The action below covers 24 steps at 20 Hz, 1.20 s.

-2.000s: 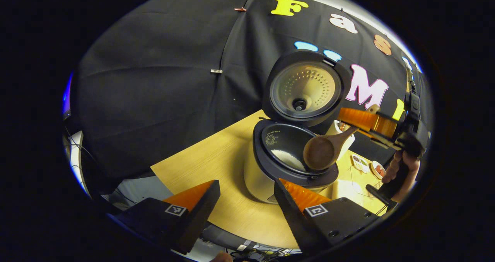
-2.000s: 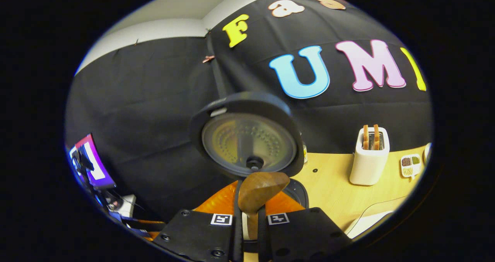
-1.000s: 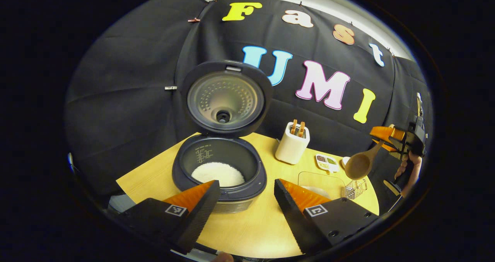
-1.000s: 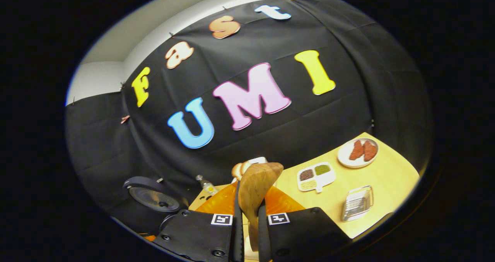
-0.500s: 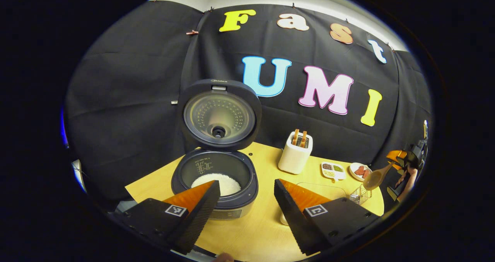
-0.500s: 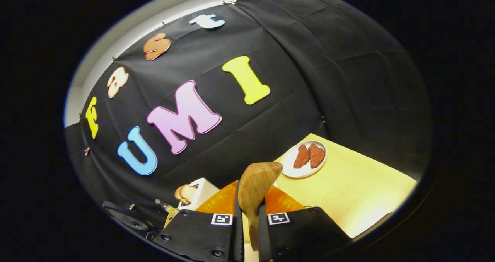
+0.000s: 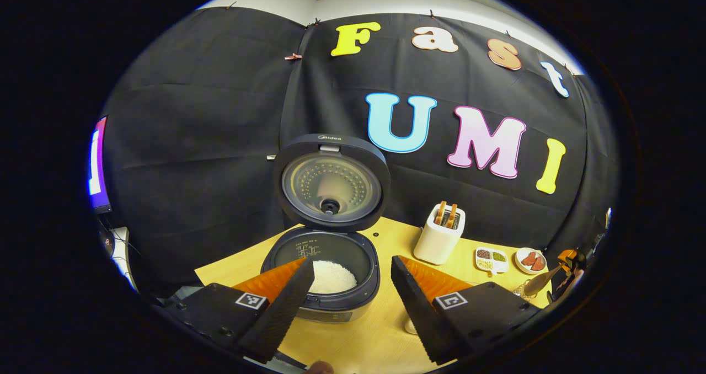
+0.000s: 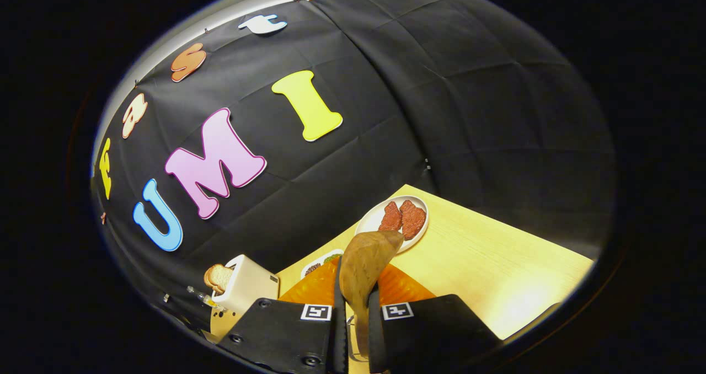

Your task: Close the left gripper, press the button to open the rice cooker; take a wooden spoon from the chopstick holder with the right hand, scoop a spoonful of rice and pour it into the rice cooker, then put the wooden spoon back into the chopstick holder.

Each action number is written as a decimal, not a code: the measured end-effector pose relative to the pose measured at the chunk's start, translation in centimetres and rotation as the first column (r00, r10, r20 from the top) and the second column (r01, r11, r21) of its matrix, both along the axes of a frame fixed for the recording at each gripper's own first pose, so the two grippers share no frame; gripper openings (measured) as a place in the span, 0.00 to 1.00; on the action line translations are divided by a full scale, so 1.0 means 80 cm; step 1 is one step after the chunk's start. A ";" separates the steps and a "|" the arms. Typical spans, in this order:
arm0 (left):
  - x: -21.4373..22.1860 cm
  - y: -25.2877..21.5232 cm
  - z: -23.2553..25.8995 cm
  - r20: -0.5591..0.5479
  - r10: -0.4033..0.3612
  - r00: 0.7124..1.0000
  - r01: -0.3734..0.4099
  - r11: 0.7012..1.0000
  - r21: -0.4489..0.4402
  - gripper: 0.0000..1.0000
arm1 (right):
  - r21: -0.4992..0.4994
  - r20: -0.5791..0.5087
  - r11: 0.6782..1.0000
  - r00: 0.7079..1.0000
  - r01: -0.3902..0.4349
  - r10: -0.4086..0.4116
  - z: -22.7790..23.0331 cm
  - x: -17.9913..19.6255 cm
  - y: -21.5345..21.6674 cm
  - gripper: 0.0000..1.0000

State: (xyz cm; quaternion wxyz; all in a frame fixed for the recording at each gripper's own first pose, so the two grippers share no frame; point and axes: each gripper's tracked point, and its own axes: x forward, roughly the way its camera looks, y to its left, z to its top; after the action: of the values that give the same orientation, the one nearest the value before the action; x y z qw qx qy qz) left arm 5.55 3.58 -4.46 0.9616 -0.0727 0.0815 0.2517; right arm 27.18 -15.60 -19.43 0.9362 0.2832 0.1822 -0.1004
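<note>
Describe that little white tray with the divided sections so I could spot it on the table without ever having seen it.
Start at the open rice cooker on the wooden table and look right, past the white toaster holding toast. Next comes the small white divided tray, then a round plate with two reddish pieces. The tray alone has separate compartments, filled with dark, green and pale bits.
</note>
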 end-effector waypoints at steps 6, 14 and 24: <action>0.006 0.029 0.041 0.055 0.034 0.998 -0.036 0.999 0.039 0.95 | -0.009 -0.085 1.000 0.996 -0.018 0.017 -0.047 -0.006 0.015 0.14; 0.028 0.086 0.161 0.217 0.006 0.976 -0.063 0.965 0.255 0.95 | -0.039 -0.106 0.999 0.994 -0.037 0.033 -0.039 -0.039 0.025 0.59; 0.128 0.124 0.214 0.298 -0.175 0.938 0.041 0.912 0.408 0.92 | -0.185 -0.124 0.979 0.991 -0.081 0.058 0.016 -0.176 0.032 0.98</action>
State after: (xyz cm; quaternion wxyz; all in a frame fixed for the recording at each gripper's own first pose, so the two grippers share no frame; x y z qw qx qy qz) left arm 15.78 13.53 12.63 0.9689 0.0871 -0.1282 0.1930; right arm 13.13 -13.05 -18.18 0.9494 0.1800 0.2369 -0.1009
